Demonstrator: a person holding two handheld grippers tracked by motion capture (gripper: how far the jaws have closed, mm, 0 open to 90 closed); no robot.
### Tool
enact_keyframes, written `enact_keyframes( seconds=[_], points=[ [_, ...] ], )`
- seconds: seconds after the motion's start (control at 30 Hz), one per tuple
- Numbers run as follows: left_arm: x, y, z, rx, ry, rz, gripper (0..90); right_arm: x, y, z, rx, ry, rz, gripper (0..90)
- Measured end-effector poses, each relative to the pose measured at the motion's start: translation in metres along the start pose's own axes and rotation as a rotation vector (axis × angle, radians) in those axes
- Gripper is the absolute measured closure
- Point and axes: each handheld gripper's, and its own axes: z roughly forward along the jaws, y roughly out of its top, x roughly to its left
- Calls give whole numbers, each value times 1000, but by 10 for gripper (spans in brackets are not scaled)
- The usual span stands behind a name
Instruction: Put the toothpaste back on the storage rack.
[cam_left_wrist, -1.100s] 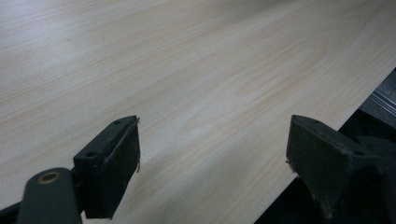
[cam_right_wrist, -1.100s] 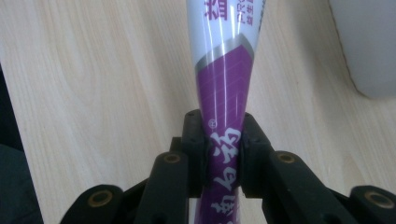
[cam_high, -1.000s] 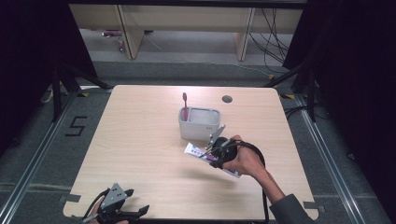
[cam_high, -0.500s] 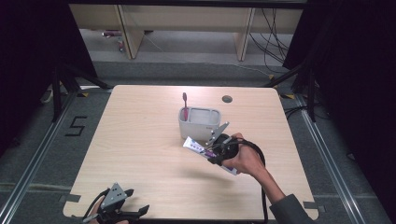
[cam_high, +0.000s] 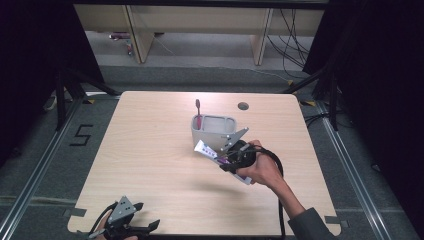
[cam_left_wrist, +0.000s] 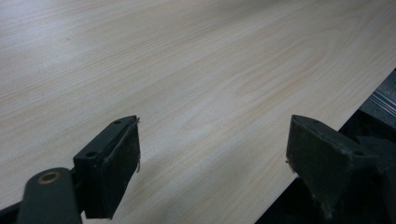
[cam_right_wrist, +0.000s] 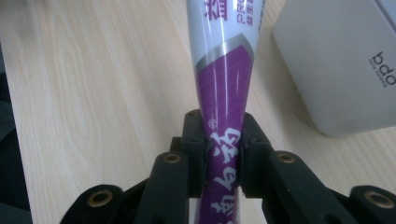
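Right gripper: I see my right gripper (cam_high: 231, 159) right of the table's centre, its jaws clenched on a white and purple toothpaste tube (cam_high: 210, 151); in the right gripper view (cam_right_wrist: 223, 154) the pads pinch the tube's purple part from both sides.

Tube: the toothpaste tube (cam_right_wrist: 223, 70) is lifted off the wood and tilted, its white end pointing left and far, just beside the near wall of the holder. I cannot tell whether that end touches the holder.

Holder: a grey rounded plastic holder (cam_high: 215, 131) stands upright just far of the gripper; in the right gripper view its grey side (cam_right_wrist: 336, 65) lies to the right of the tube.

Toothbrush: a red toothbrush (cam_high: 198, 112) stands upright in the left end of the holder.

Left gripper: my left gripper (cam_high: 142, 229) rests at the near left edge of the table, well apart from the rest; in the left gripper view (cam_left_wrist: 212, 172) its jaws are spread wide with nothing between them.

Table: a light wooden table (cam_high: 150, 150) bears it all, with a small round hole (cam_high: 243, 106) near its far edge.
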Motion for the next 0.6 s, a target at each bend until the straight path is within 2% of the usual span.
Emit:
enact_keyframes(
  seconds=[0.07,0.1,0.13,0.3,0.33,0.37,0.4,0.43,0.47,0.53,0.6],
  points=[
    [0,0,0,-1,0,0,170,-1,1,-1,-12,-9,-1,764],
    [-1,0,1,-19,1,-21,170,-1,1,-1,-19,-5,-8,764],
    [0,0,0,-6,1,-6,170,-2,2,-1,-28,-6,-12,764],
    [0,0,0,-1,0,-1,170,0,4,-4,-34,-6,26,764],
    [0,0,0,-1,0,0,170,0,5,-4,-49,-10,19,764],
    [-1,0,1,-8,0,-10,170,1,5,-5,-48,-4,36,764],
    [-1,0,1,-18,1,-21,170,-2,6,-5,-63,-5,9,764],
    [-1,0,1,-17,1,-20,170,0,6,-5,-63,-5,50,764],
    [-1,0,1,-18,1,-20,170,-2,6,-6,-70,-3,30,764],
    [-1,0,1,-18,1,-21,170,-2,7,-6,-88,-9,24,764],
    [-1,0,1,-19,1,-23,170,-3,7,-6,-91,-6,41,764]
  ],
)
